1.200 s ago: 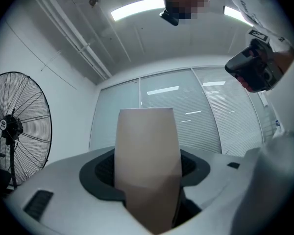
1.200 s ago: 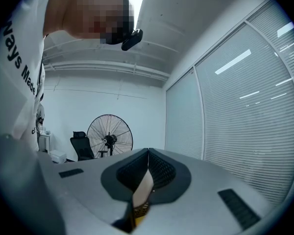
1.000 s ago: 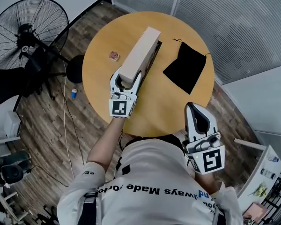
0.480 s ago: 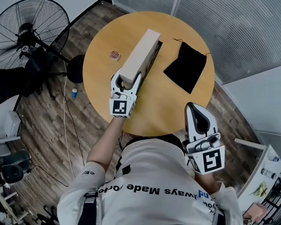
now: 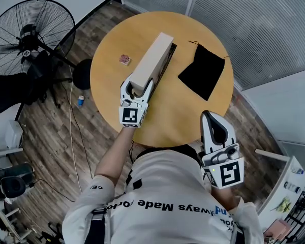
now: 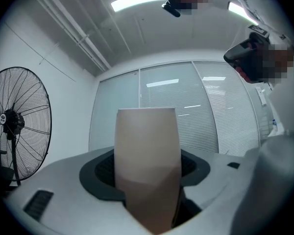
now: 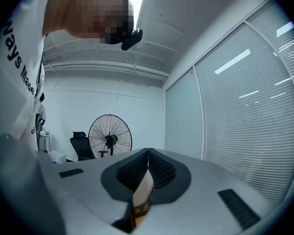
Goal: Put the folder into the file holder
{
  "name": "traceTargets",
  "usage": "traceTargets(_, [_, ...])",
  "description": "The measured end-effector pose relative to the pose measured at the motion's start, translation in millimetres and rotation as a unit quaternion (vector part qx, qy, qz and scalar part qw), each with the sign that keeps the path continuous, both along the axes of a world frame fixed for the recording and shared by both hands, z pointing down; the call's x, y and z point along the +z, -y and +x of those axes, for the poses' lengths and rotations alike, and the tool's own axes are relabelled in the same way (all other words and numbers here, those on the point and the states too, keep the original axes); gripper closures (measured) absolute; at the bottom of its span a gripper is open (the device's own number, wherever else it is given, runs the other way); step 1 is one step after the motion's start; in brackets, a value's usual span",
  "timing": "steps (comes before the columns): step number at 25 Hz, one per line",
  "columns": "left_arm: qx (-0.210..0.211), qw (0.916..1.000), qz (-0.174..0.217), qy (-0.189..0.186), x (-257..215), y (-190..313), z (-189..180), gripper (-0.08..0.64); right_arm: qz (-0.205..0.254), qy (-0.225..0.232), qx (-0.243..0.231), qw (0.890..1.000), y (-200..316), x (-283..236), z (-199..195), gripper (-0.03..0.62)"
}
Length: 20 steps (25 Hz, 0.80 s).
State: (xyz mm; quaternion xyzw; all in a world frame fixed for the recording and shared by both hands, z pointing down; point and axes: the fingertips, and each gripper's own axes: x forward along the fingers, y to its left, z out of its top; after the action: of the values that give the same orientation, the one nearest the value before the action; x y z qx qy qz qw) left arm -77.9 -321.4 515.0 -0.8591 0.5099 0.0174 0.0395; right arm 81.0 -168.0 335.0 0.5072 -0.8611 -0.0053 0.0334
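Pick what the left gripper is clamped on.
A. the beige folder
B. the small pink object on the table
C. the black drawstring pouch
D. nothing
A: the left gripper view shows the beige folder filling the gap between the jaws, and in the head view the left gripper sits on the folder's near end.

The folder [image 5: 151, 60] covers nearly all of a dark thing [image 5: 169, 60] along its right side, leaving too little showing to name it. Left of the folder, a small pinkish item [image 5: 124, 60] is too small to identify. The folder's near end is hidden inside the left tool [image 5: 137, 86].
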Motion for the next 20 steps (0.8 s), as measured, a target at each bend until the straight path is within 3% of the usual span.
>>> traceTargets(20, [0.004,0.9995,-0.026,0.016,21,1,0,0.27,0.0,0.002,0.006,1.0,-1,-2,2,0.569])
